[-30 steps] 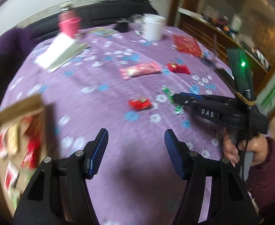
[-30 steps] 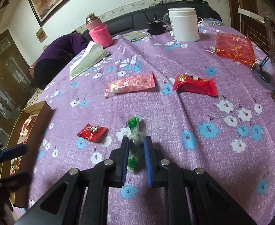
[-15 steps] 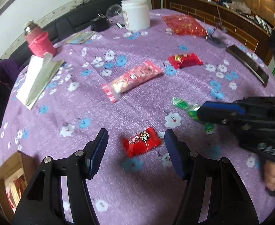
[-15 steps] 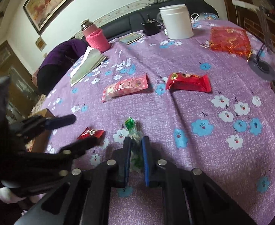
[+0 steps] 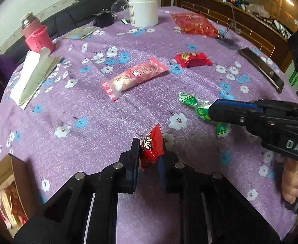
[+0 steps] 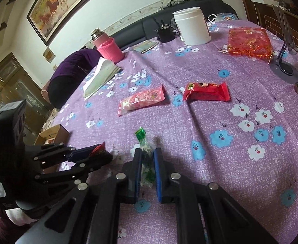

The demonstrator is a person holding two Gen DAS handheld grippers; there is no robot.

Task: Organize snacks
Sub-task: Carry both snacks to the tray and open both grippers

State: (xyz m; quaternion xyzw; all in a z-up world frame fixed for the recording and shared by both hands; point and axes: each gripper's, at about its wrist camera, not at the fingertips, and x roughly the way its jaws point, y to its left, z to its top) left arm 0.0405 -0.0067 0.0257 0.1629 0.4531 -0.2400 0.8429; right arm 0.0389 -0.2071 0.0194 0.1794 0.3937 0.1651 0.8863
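Note:
My left gripper [image 5: 149, 152] is shut on a small red candy packet [image 5: 152, 149], tilted up off the purple flowered tablecloth [image 5: 108, 122]. My right gripper [image 6: 148, 158] is shut on a green candy [image 6: 146, 158]; in the left wrist view it [image 5: 212, 110] comes in from the right holding that candy [image 5: 199, 107]. A pink snack bar [image 5: 135, 76] and a red snack pack [image 5: 192, 59] lie further back. The cardboard snack box [image 5: 4, 195] sits at the lower left edge. The left gripper [image 6: 100, 153] shows in the right wrist view with the red packet [image 6: 97, 149].
At the back stand a white jar [image 5: 143, 9], a pink-sleeved flask [image 5: 37, 36], a tissue pack [image 5: 34, 75] and a red gold-print bag [image 5: 194, 24]. A phone stand [image 5: 227, 39] and a dark phone [image 5: 260, 69] lie at the right edge.
My left gripper has swung from the box to the red packet and closed on it, tilting it up. My right gripper stays shut on the green candy.

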